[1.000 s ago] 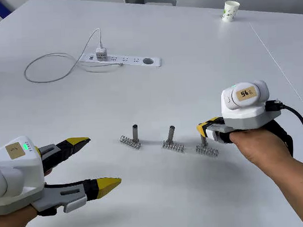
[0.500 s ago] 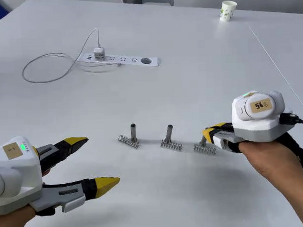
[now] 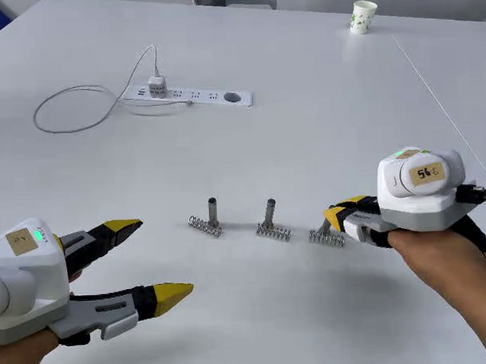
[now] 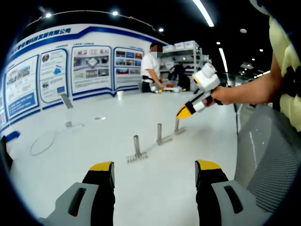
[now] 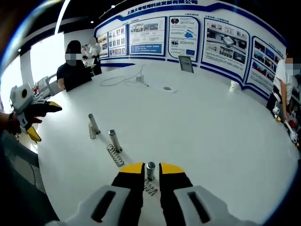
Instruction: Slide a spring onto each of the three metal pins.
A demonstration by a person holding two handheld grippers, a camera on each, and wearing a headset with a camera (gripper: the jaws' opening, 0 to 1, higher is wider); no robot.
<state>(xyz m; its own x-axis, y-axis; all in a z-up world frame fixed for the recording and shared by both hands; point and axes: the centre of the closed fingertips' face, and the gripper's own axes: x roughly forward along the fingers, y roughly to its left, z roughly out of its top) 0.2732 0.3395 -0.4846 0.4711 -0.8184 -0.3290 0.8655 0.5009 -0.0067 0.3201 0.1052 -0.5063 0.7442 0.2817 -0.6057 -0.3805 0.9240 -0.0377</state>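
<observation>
Jaws of my right gripper (image 3: 337, 213) flank short grey metal pin (image 5: 150, 168); clamped or not, cannot tell. Left gripper (image 3: 162, 257) jaws spread wide, empty.

The right hand-held gripper (image 3: 334, 218) partly covers the right pin (image 3: 323, 225).

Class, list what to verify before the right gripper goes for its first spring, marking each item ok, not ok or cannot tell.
1. Three pins upright: ok; left pin, middle pin, right pin, named by the head view.
2. One spring lying beside each: ok; left spring, middle spring, right spring.
3. Pins bare, nothing threaded yet: ok.
4. The right gripper aimed at the right spring: not ok; its narrowly parted jaws frame the right pin.
5. Jaws clear of that pin: cannot tell.
6. The left gripper open and well away: ok.
</observation>
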